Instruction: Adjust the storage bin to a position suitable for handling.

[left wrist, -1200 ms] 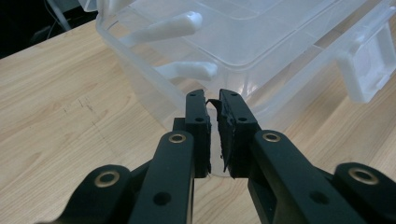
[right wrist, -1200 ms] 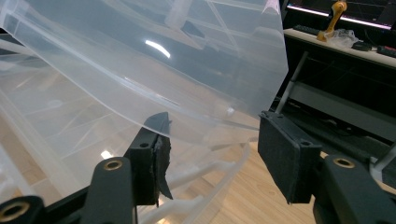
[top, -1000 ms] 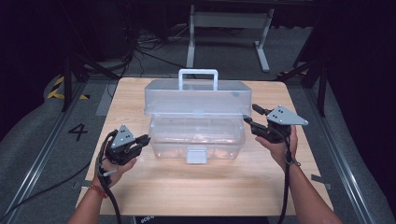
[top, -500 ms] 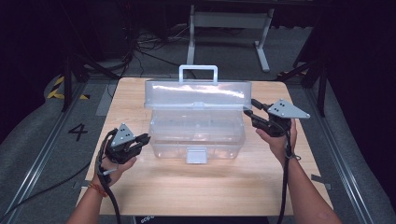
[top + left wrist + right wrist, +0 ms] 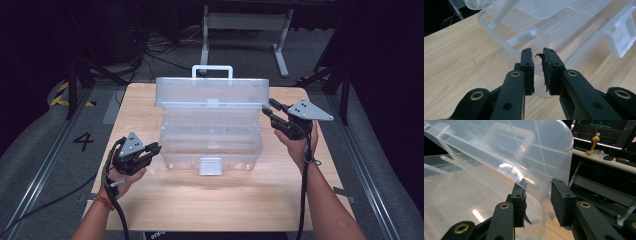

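A clear plastic toolbox (image 5: 210, 135) sits mid-table with its lid (image 5: 212, 92) raised almost upright, white handle (image 5: 212, 70) on top and white latch (image 5: 210, 165) at the front. My right gripper (image 5: 267, 109) is at the lid's right end. In the right gripper view it is open (image 5: 537, 183) and the curved edge of the lid (image 5: 499, 152) runs between its jaws. My left gripper (image 5: 156, 148) is low at the box's front left corner. Its jaws (image 5: 537, 53) are nearly together, with nothing between them, just short of the box wall (image 5: 564, 37).
The wooden table (image 5: 210, 200) has bare room in front of the box and at both sides. A metal stand (image 5: 245, 22) is behind the table. A desk with an orange bottle (image 5: 594, 143) lies beyond the right gripper.
The lid has swung up from half-raised to nearly upright, and my right gripper has risen and moved back with its edge. The left gripper has stayed at the box's front left corner.
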The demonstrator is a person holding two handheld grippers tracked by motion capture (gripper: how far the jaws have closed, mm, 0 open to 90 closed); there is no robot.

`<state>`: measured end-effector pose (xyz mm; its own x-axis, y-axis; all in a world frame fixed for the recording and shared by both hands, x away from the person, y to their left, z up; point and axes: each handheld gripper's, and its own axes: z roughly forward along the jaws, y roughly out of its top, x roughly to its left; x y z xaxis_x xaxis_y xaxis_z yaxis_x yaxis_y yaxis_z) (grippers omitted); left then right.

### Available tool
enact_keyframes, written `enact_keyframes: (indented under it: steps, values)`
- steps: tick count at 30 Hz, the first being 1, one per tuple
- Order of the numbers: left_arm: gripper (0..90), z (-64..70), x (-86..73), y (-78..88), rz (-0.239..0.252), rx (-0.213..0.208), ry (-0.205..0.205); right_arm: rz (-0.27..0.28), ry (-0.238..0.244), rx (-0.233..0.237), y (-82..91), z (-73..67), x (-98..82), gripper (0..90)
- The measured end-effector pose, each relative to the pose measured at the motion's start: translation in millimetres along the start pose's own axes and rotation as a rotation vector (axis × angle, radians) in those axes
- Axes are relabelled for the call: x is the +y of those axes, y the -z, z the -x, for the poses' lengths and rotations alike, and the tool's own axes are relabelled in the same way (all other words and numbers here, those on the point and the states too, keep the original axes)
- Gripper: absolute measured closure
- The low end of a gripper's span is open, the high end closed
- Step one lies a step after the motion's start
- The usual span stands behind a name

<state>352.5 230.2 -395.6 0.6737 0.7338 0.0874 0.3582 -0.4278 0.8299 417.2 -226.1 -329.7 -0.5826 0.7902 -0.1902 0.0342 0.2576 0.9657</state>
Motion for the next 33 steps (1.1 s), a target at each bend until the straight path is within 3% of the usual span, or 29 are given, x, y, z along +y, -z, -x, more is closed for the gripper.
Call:
enact_keyframes:
  steps: [5,20,33]
  values:
    - [78.6,0.2,1.1,0.2,-0.009,-0.001,-0.011,0.001,-0.014,-0.026,-3.3,-0.3,6.0,67.7]
    - [77.2,-1.1,2.3,0.3,-0.012,-0.003,-0.016,0.008,0.017,-0.11,-14.5,1.0,19.5,73.9]
    - [75.8,-3.0,1.9,0.3,-0.011,-0.014,-0.013,-0.012,0.088,-0.17,-24.1,2.3,27.9,79.2]
